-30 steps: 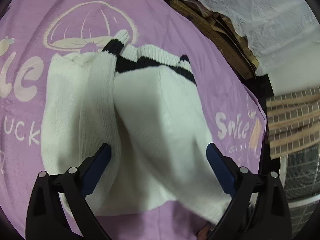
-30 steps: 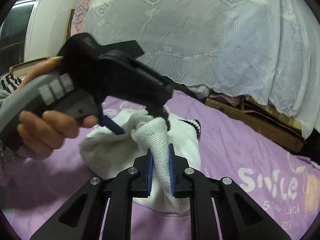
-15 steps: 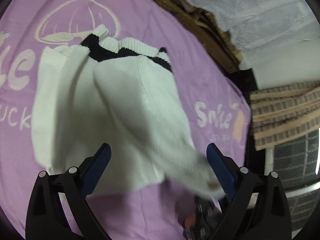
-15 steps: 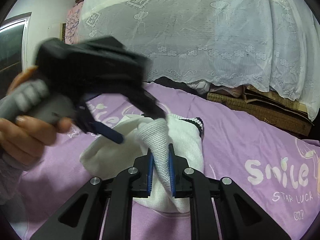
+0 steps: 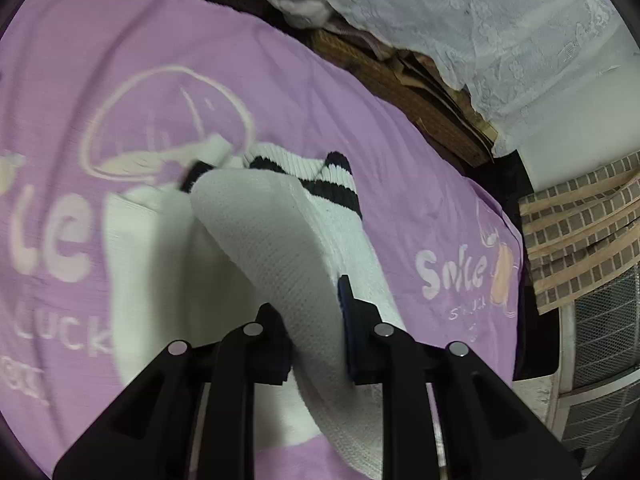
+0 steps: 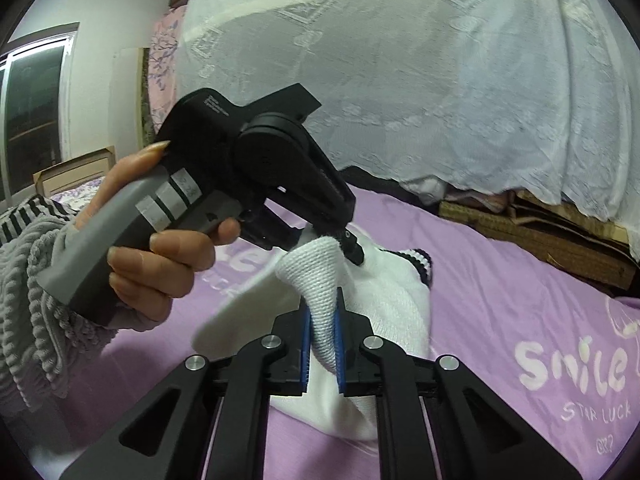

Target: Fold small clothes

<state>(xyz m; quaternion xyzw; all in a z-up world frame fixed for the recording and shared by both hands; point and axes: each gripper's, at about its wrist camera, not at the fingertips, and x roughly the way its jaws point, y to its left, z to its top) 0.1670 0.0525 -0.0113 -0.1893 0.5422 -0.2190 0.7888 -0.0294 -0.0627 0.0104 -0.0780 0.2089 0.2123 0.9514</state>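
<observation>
A white knitted sweater with black-striped cuffs lies on a purple printed sheet. In the left wrist view, my left gripper is closing its jaws on a raised fold of the sweater, and the pads press on the knit. The right wrist view shows my right gripper shut on another lifted peak of the sweater. There the left gripper, held by a hand in a grey sleeve, bites the same ridge just beyond. The sweater's far side rests on the sheet.
A white lace cover hangs over the furniture behind the sheet, with brown mats under its edge. A checked cloth lies off the sheet's right side. A window and a cardboard box stand at far left.
My left gripper's jaws went from wide open over the sweater to closed on a fold and lifted slightly. The right gripper kept its grip and shifted a little.
</observation>
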